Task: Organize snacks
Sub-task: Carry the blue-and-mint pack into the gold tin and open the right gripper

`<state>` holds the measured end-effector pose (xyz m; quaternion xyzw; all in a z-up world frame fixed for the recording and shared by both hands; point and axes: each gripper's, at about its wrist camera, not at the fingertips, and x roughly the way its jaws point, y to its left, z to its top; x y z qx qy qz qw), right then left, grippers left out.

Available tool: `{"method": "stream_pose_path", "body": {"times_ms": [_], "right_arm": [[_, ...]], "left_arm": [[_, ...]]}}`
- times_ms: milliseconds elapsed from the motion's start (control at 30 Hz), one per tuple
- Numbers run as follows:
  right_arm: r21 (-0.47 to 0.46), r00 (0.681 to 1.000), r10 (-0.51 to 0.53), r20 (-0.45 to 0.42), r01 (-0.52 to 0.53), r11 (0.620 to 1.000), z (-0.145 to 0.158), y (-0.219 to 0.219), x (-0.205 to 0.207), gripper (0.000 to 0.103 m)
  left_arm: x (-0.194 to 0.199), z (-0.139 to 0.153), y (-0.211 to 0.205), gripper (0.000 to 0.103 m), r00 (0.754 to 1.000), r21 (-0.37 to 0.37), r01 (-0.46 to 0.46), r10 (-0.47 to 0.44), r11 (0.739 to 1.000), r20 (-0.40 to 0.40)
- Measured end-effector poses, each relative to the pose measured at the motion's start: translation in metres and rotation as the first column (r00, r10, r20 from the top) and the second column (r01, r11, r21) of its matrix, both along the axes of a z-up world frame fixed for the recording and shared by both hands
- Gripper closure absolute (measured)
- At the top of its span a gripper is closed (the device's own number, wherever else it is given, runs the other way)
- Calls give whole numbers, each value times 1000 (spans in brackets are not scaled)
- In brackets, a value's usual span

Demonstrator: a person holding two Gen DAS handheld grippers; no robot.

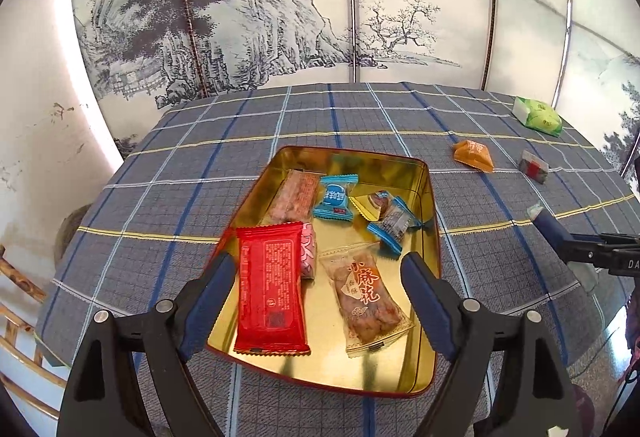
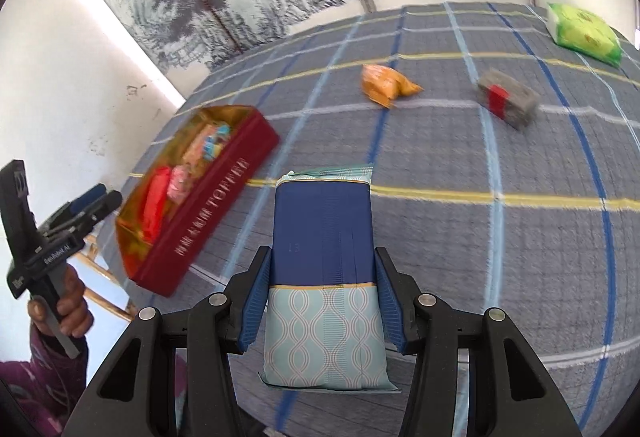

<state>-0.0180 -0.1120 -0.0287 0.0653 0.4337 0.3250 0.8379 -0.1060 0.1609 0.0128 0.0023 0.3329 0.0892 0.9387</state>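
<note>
A gold-lined red tin (image 1: 420, 173) (image 2: 208, 209) sits on the plaid tablecloth and holds several wrapped snacks: a red packet (image 1: 270, 289), a twist-snack packet (image 1: 366, 297) and blue candies (image 1: 334, 197). My left gripper (image 1: 320, 277) is open and empty over the tin's near end. My right gripper (image 2: 322, 277) is shut on a blue and teal snack packet (image 2: 324, 269), held above the cloth to the right of the tin. Loose on the cloth lie an orange packet (image 2: 386, 83), a grey and red packet (image 2: 506, 101) and a green packet (image 2: 584, 31).
A painted folding screen (image 1: 280, 17) stands behind the table. A white wall (image 1: 36, 117) and bamboo furniture (image 1: 20, 297) are at the left. The person's hand holding the left gripper shows at the left of the right wrist view (image 2: 68, 301).
</note>
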Motion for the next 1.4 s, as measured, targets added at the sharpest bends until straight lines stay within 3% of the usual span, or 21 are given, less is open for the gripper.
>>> {"method": "stream_pose_path", "body": {"times_ms": [233,500,900,1400], "right_arm": [[33,994,108,26,-109,993,27,57,3,52],[57,979,202,1,-202,978,36,130,17,52],[41,980,177,-87,-174,984,16,191,55,52],[-5,982,151,-114,-153,988,1,216,70,52]], "left_arm": [[-12,3,15,19,999,-14,-44,44,999,7],[-23,2,31,18,997,-11,-75,75,997,4],[-33,3,44,16,996,-4,-91,91,996,16],[-30,-1,48,15,997,-26,-76,76,997,4]]}}
